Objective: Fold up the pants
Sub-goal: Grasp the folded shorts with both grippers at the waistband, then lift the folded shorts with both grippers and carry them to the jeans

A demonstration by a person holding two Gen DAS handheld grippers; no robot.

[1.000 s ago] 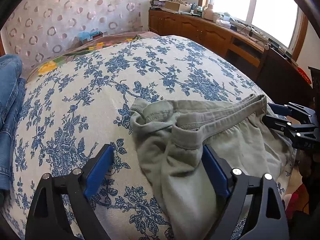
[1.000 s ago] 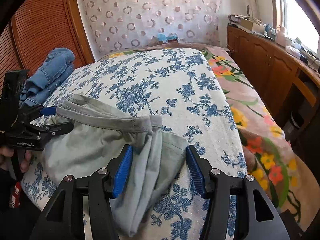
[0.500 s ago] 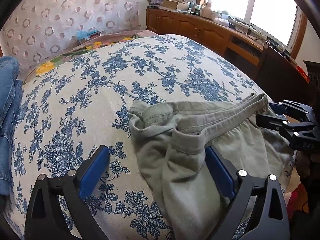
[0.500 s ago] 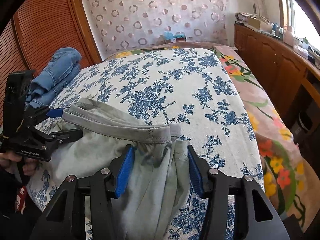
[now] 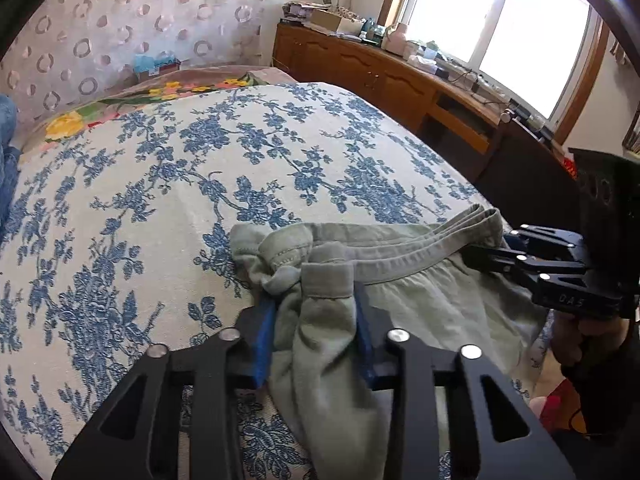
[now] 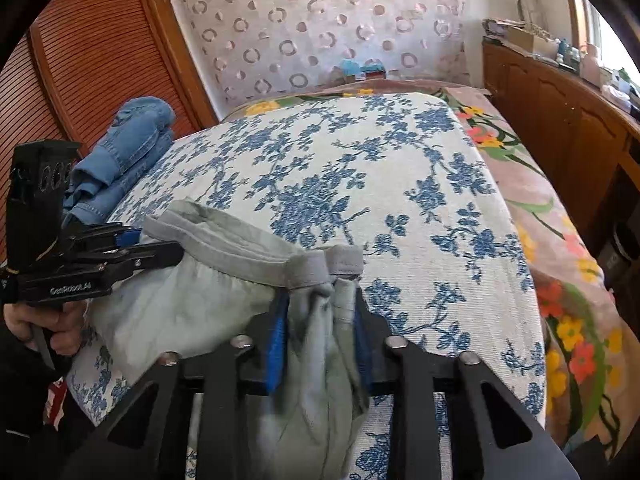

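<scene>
Grey-green pants (image 5: 404, 300) lie bunched at the near edge of the bed, waistband stretched between both grippers; they also show in the right wrist view (image 6: 192, 300). My left gripper (image 5: 316, 320) is shut on one end of the waistband, cloth hanging down between its blue pads. My right gripper (image 6: 320, 316) is shut on the other end of the waistband. Each gripper shows in the other's view, the right gripper (image 5: 496, 248) at the right and the left gripper (image 6: 152, 246) at the left.
The bed has a blue-flowered cover (image 5: 240, 152) over a flowered blanket (image 6: 560, 280). Folded blue jeans (image 6: 124, 152) lie at the bed's far left. A wooden cabinet (image 5: 380, 72) with clutter runs under the window. A slatted wooden door (image 6: 92, 60) stands on the left.
Both grippers have closed from wide open onto the pants' waistband. The waistband now stretches between them and is lifted slightly.
</scene>
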